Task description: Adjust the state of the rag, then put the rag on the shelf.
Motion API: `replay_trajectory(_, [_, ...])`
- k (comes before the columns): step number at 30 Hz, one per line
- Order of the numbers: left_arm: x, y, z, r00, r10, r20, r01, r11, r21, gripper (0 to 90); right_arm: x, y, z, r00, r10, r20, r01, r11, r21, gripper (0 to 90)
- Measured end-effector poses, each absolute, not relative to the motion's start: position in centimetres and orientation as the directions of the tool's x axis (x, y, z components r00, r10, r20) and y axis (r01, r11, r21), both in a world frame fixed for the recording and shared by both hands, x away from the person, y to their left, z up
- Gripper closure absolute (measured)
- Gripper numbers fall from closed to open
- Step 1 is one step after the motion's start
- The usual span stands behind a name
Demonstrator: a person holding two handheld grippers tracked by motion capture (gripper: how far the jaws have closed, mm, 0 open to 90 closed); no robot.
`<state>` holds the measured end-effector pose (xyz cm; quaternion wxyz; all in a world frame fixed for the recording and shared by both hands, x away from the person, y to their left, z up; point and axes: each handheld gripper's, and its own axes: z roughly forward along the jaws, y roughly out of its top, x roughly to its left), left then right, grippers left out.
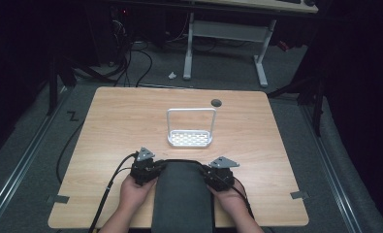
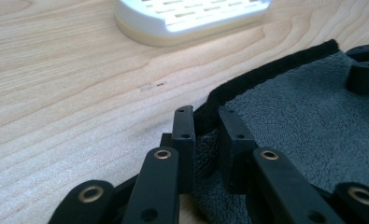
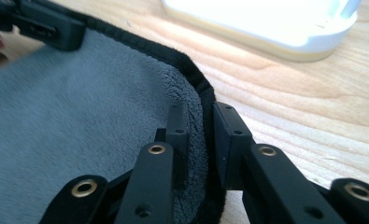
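A dark grey fleece cloth (image 1: 182, 199) with a black hem lies on the wooden table (image 1: 121, 121) at its near edge, between the person's hands. My left gripper (image 1: 152, 170) pinches the cloth's far left corner; in the left gripper view the black hem (image 2: 266, 74) runs in between the jaws of the left gripper (image 2: 209, 125). My right gripper (image 1: 209, 174) holds the far right corner, and the right gripper view shows the right gripper (image 3: 202, 133) with the hem (image 3: 191, 70) and fleece squeezed between its pads. The other gripper's jaw tips (image 3: 56, 30) rest on the cloth's far corner.
A white slotted tray (image 1: 190, 139) with a tall hoop handle (image 1: 191, 110) stands just beyond the cloth at mid-table, near both grippers. A dark round cable hole (image 1: 216, 102) sits at the table's far edge. A white desk frame (image 1: 225, 31) stands on the floor behind.
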<state>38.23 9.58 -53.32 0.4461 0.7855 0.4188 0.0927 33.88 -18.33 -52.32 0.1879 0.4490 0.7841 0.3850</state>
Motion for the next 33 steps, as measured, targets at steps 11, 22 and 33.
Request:
replay_trajectory(11, [38.2, 9.3, -53.2, 0.635, 0.74, -0.224, 0.582, -0.267, 0.768, 81.6, 33.5, -18.5, -52.1, -0.517, 0.855, 0.04, 0.536, 0.287, 0.794, 78.0])
replay_trajectory(22, [37.4, 9.5, -51.3, 0.636, 0.733, -0.241, 0.526, -0.183, 0.831, 82.5, 32.9, -18.6, -50.6, -0.482, 0.876, 0.025, 0.48, 0.24, 0.844, 77.9])
replay_trajectory(33, [36.6, 9.3, -46.7, 0.667, 0.709, -0.229, 0.433, -0.118, 0.894, 83.0, 32.1, -19.1, -47.1, -0.471, 0.882, -0.013, 0.393, 0.222, 0.892, 77.9])
